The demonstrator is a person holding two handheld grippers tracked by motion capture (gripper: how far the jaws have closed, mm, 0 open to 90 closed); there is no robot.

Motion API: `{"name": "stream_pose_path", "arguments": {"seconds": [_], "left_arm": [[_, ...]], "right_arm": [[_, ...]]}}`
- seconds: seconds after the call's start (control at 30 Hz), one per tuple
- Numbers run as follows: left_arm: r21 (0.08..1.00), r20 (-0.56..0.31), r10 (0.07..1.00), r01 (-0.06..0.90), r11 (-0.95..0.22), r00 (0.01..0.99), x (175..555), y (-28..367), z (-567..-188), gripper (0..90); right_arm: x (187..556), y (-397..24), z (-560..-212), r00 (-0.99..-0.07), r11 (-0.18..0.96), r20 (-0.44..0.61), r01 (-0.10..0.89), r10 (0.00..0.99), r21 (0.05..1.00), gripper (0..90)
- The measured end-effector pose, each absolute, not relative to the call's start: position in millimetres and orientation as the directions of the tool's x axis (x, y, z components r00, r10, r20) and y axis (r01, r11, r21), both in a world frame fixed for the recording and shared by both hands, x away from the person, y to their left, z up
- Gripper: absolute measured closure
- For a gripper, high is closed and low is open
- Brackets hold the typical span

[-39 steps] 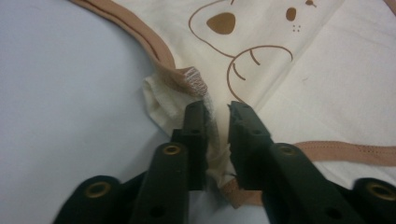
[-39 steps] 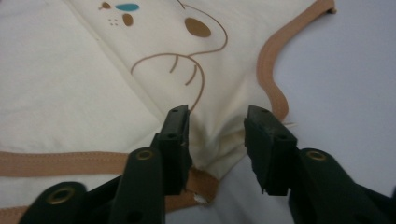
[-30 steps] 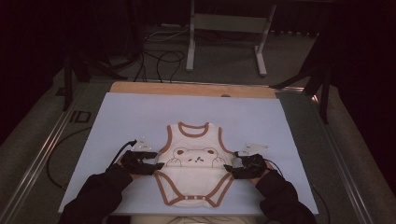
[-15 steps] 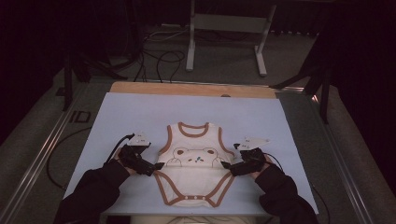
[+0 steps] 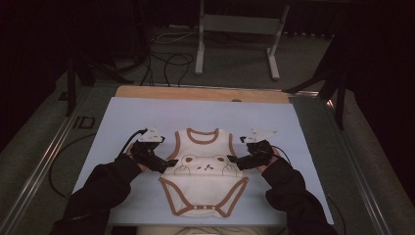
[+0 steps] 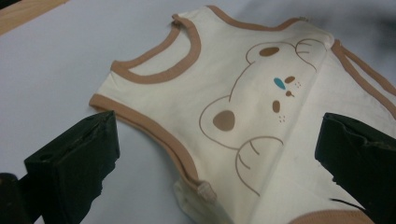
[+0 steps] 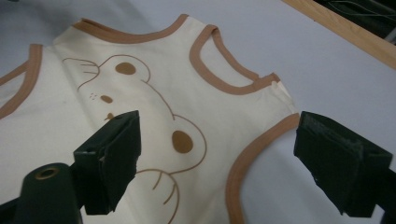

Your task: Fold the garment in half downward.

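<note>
A cream baby bodysuit (image 5: 203,171) with brown trim and a bear print lies flat on the pale blue table cover (image 5: 205,115), neck away from the person. My left gripper (image 5: 170,162) hovers at its left side seam and my right gripper (image 5: 235,160) at its right side seam. The jaws of both have just been opening and now stand wide apart. In the left gripper view the left gripper (image 6: 215,133) looks down on the bodysuit (image 6: 224,84), whose armhole edge lies below the gap, untouched. The right gripper (image 7: 219,128) likewise straddles the bodysuit (image 7: 154,79) edge without pressing it.
A wooden strip (image 5: 200,93) runs along the table's far edge. Beyond it on the floor are a metal stand (image 5: 235,39) and cables (image 5: 166,61). A metal rail (image 5: 44,161) borders the left side. Bare cover surrounds the garment.
Both grippers have opened and lifted off the bodysuit's sides, moving a little away from the person. The bodysuit lies as before.
</note>
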State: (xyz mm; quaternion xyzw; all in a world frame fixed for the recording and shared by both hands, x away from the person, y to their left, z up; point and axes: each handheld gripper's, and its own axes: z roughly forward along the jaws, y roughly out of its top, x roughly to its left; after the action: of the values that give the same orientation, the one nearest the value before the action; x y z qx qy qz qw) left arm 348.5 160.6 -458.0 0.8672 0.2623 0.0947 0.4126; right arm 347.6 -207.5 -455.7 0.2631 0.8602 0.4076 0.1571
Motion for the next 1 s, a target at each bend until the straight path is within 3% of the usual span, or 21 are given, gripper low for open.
{"name": "stream_pose_path", "arguments": {"seconds": [0.73,0.9,1.0], "left_arm": [[0.776,-0.042,0.541,0.368,-0.512,0.84,391,150,-469,0.7],[0.738,-0.138,0.522,0.439,-0.512,0.841,403,149,-472,2.4],[0.737,-0.14,0.505,0.43,-0.522,0.852,407,148,-475,3.4]], "right_arm": [[398,-195,-470,-0.824,0.517,0.019,0.372,0.566,0.771,11.5],[410,-194,-474,-0.822,0.522,0.029,0.388,0.568,0.759,14.1],[417,-194,-477,-0.824,0.528,0.035,0.394,0.566,0.752,17.4]]}}
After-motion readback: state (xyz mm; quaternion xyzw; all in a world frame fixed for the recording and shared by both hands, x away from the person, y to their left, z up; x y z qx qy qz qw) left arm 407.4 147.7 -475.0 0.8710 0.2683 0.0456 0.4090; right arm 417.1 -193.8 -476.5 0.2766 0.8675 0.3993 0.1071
